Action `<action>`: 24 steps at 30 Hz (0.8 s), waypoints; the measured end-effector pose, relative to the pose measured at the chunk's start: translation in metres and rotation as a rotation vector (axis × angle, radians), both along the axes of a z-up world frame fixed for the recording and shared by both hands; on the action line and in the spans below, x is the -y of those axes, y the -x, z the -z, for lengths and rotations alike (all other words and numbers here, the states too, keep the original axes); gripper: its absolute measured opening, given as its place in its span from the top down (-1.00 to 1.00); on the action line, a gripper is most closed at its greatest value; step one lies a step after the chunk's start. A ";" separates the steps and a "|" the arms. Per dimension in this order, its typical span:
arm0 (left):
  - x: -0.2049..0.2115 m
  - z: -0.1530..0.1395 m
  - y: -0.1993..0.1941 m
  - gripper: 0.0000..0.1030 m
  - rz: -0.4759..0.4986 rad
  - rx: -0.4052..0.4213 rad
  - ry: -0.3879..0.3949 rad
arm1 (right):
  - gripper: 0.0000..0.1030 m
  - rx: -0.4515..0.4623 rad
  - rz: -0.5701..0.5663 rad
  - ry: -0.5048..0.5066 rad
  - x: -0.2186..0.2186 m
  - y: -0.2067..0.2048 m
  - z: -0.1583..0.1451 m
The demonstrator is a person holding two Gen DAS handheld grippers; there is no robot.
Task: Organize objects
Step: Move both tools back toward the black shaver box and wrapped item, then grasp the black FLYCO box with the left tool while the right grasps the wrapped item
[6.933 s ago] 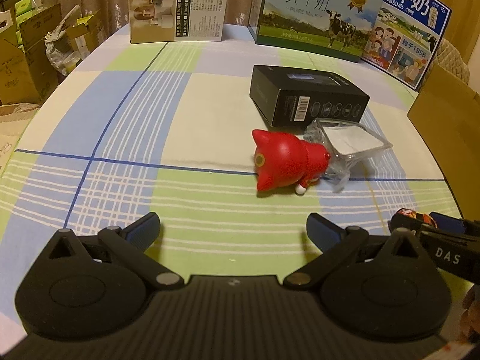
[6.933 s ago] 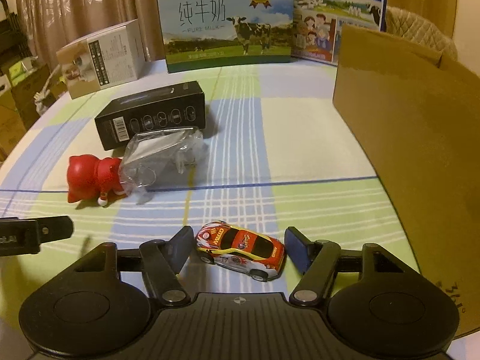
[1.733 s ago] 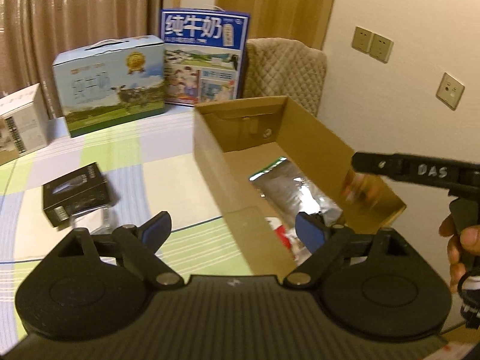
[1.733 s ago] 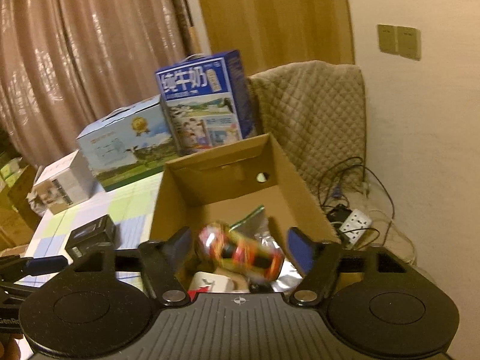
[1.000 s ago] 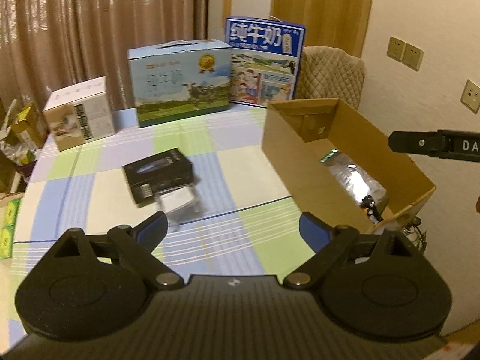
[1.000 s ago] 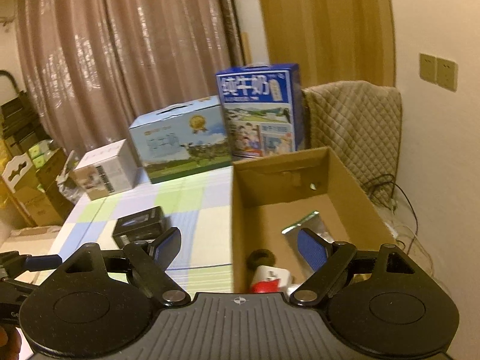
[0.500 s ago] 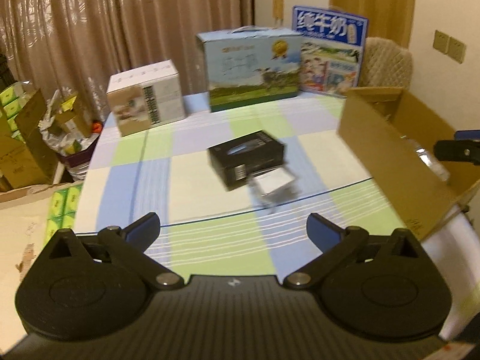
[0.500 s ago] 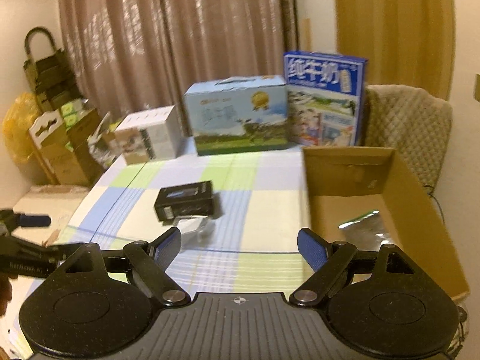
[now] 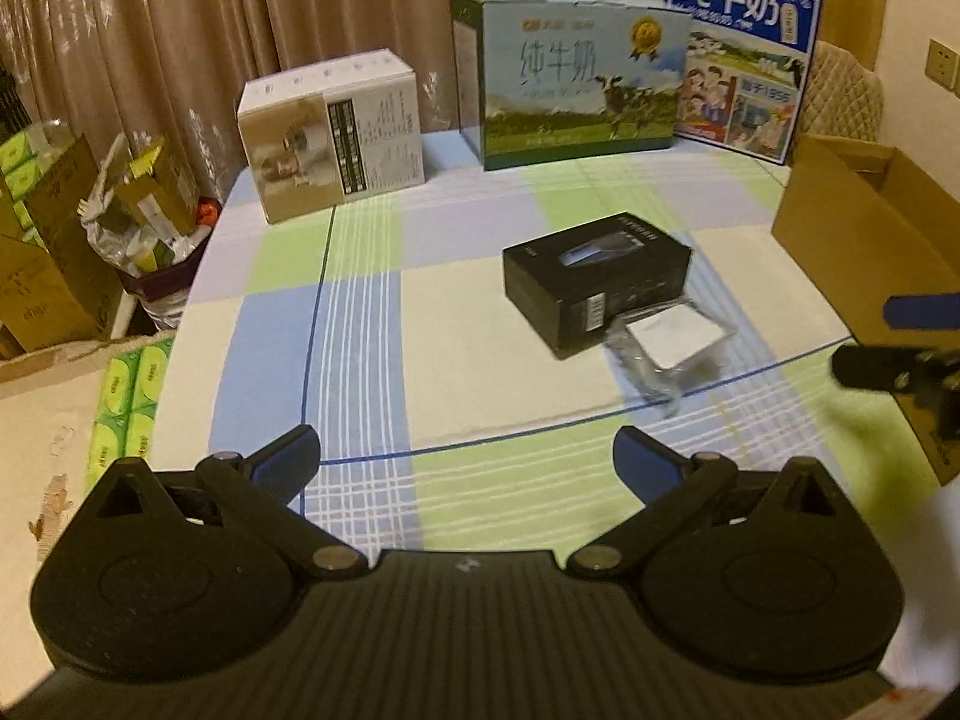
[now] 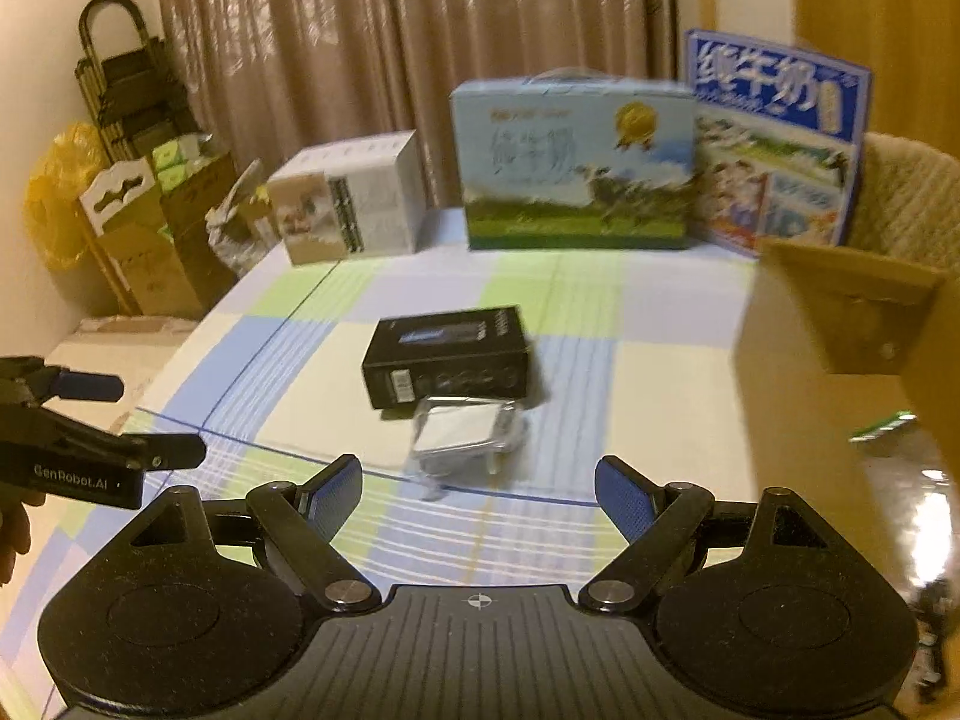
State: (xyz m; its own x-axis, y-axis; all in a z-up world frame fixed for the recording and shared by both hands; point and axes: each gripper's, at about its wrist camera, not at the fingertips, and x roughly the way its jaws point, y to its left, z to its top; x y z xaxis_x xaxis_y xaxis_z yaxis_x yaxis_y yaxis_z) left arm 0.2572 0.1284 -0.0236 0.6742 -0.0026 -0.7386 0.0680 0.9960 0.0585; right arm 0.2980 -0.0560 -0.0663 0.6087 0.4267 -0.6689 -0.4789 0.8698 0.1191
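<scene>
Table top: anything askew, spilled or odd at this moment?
Nothing spilled or damaged. The black box sits at an angle to the checked tablecloth, and the clear plastic packet lies crumpled against its near side, both still outside the cardboard box.

Left tool (image 9: 467, 459), jaws wide and empty, above checked worktop (image 9: 360, 360); black box (image 9: 594, 282) touching clear packet (image 9: 669, 342).

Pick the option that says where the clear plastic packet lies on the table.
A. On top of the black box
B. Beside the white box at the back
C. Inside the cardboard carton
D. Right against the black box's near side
D: the clear plastic packet lies on the tablecloth at the near edge of the black box.
</scene>
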 end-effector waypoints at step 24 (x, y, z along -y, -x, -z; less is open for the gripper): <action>-0.023 0.046 -0.063 -0.98 0.056 -0.028 0.006 | -0.22 -0.095 -0.009 0.114 -0.070 -0.099 0.097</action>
